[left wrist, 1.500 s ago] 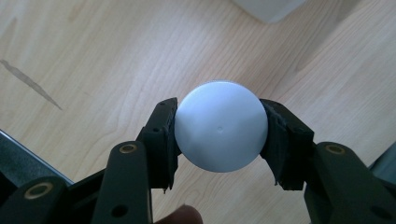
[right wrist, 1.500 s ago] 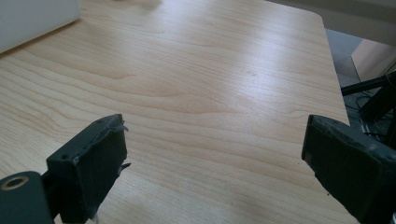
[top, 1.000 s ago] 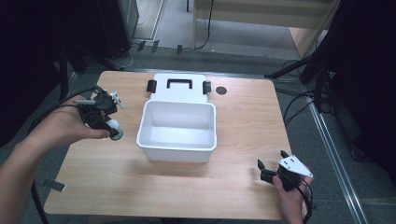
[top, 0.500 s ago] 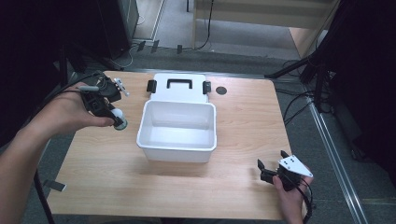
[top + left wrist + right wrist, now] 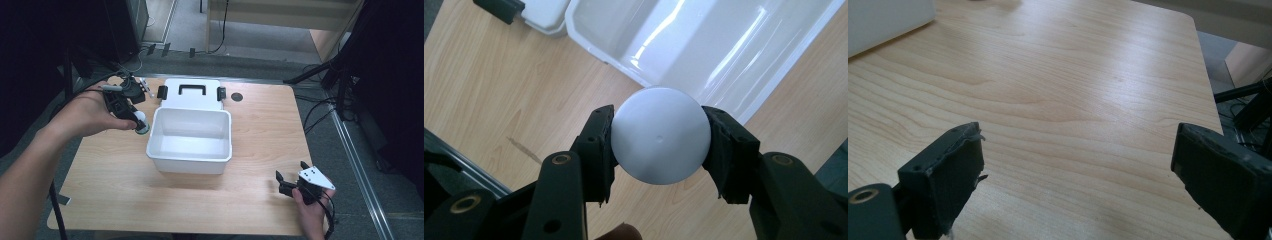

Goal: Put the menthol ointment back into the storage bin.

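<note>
Pinching a white ball (image 5: 660, 135), the left gripper (image 5: 659, 145) hovers beside the white bin (image 5: 190, 162).

The ball (image 5: 140, 121) sits just left of the box (image 5: 190, 161), whose lid (image 5: 190, 93) lies behind.

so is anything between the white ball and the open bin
Nothing visible. The left claw holds the white ball just beside the white bin, whose near rim is bare and whose inside looks empty.
</note>
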A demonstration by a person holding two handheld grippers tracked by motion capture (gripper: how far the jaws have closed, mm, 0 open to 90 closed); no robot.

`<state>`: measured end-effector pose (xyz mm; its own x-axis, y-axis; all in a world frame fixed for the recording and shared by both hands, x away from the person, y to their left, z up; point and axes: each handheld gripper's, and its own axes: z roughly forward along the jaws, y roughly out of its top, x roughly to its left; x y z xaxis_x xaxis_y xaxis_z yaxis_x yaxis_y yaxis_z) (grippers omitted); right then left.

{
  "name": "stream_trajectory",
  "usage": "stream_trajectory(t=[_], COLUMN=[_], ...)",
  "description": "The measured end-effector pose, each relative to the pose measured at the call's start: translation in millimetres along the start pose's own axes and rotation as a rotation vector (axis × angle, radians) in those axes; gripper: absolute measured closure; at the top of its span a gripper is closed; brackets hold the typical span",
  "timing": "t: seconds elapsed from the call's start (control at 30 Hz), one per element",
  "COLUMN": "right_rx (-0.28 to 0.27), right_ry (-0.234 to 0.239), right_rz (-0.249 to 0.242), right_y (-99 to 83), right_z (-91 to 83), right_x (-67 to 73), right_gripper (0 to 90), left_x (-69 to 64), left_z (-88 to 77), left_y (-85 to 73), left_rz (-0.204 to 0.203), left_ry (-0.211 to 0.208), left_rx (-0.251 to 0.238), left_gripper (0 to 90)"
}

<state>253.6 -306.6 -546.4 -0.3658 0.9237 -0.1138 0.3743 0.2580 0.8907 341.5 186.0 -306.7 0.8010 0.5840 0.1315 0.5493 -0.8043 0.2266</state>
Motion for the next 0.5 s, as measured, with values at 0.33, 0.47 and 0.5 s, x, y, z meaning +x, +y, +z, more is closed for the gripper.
stream_trajectory(t=[0.33, 0.47, 0.5], right_rx=[-0.001, 0.001, 0.001], right_ry=[0.001, 0.001, 0.001], right_rz=[-0.002, -0.001, -0.001], right_y=[0.0, 0.0, 0.0], right_z=[0.0, 0.0, 0.0], right_x=[0.0, 0.2, 0.2], right_gripper=[6.9, 6.9, 6.9], left_x=[-6.8, -11.6, -11.6], left_z=[8.2, 13.9, 13.9], left_y=[13.2, 20.3, 20.3], left_rz=[0.032, 0.055, 0.055], left_ry=[-0.009, -0.031, -0.031], left_rx=[0.002, 0.01, 0.01], left_gripper=[51.2, 51.3, 51.3])
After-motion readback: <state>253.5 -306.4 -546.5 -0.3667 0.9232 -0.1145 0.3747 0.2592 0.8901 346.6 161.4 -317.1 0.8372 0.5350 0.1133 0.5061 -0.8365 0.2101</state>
